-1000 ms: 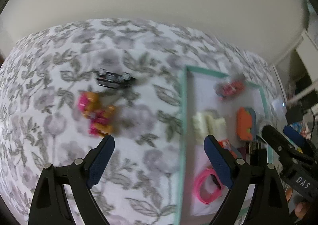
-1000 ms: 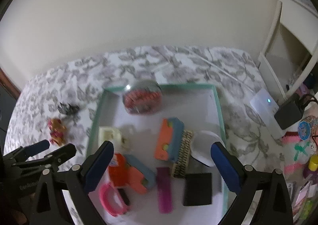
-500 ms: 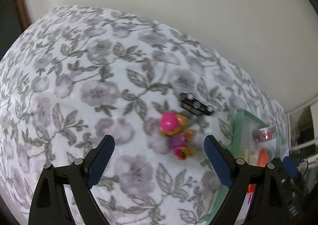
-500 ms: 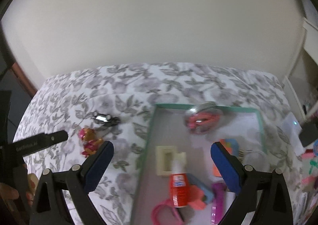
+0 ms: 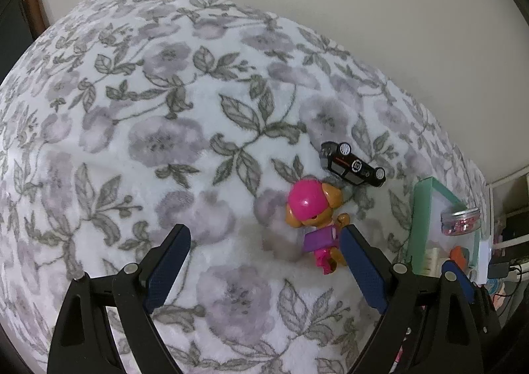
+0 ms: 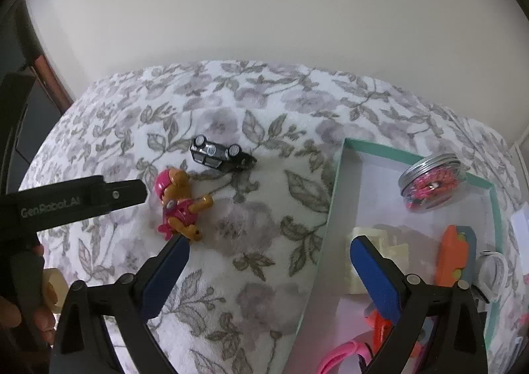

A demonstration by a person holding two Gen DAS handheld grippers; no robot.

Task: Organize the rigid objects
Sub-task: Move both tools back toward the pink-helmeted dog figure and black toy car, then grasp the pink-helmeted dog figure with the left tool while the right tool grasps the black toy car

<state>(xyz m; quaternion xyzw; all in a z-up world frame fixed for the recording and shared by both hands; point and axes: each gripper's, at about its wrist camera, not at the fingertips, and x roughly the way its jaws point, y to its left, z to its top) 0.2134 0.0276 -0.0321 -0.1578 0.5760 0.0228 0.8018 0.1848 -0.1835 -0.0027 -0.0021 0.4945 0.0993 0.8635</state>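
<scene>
A pink and orange puppy figure [image 5: 314, 218] lies on the floral blanket, also in the right wrist view [image 6: 178, 205]. A black toy car [image 5: 352, 165] lies upside down just beyond it, and it shows in the right wrist view [image 6: 221, 154]. My left gripper [image 5: 264, 261] is open, low over the blanket, its right finger beside the figure. My right gripper [image 6: 267, 268] is open and empty over the blanket by the left wall of the teal tray [image 6: 334, 195].
The tray holds a jar of pink bits [image 6: 431, 182], a cream block [image 6: 377, 251], an orange and blue toy [image 6: 454, 255] and a pink ring [image 6: 344, 355]. A wall runs behind the bed. Cables and clutter sit at the right [image 5: 502, 261].
The left gripper swung left away from the tray and came down close to the puppy figure. The right gripper also shifted left, so the tray now sits at its right.
</scene>
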